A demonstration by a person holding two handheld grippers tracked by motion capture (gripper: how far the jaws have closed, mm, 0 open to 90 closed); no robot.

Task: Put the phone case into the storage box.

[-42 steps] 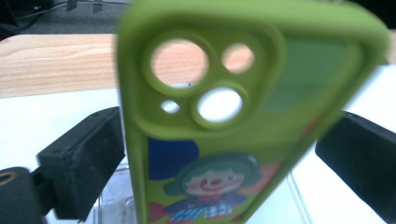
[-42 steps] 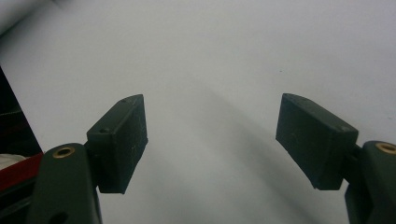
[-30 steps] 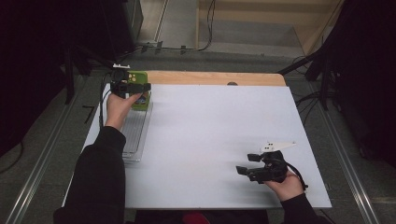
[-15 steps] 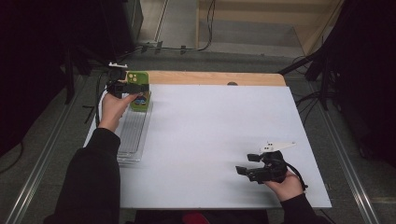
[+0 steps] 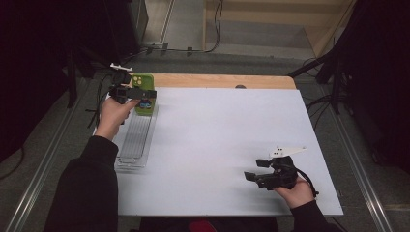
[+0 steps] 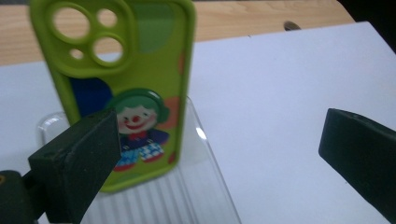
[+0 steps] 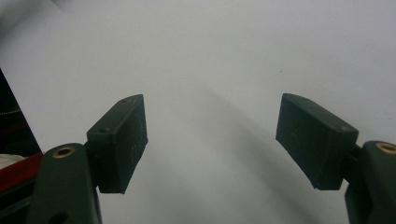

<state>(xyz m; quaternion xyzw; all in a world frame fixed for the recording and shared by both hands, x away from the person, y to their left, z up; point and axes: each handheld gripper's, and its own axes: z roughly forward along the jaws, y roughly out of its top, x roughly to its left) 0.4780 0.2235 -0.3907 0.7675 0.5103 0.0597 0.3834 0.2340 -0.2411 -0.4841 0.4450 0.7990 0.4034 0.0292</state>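
Looks like the reach-in stage: the left gripper [image 5: 129, 92] hovers at the far left corner of the white worktop [image 5: 227, 145], jaws wide apart with nothing in them, right by the green phone case [image 6: 122, 88]. The case stands propped at the far end of a clear ribbed tray [image 5: 137, 137] along the left edge. I'd guess the next move means lining up both pads around the case's edges without shoving the tray. The right gripper [image 5: 263, 175] rests near the front right corner, open and empty, well out of the way.

Bright white tabletop [image 5: 227, 140] amid dark surroundings — soft shadows, blurred close-ups.
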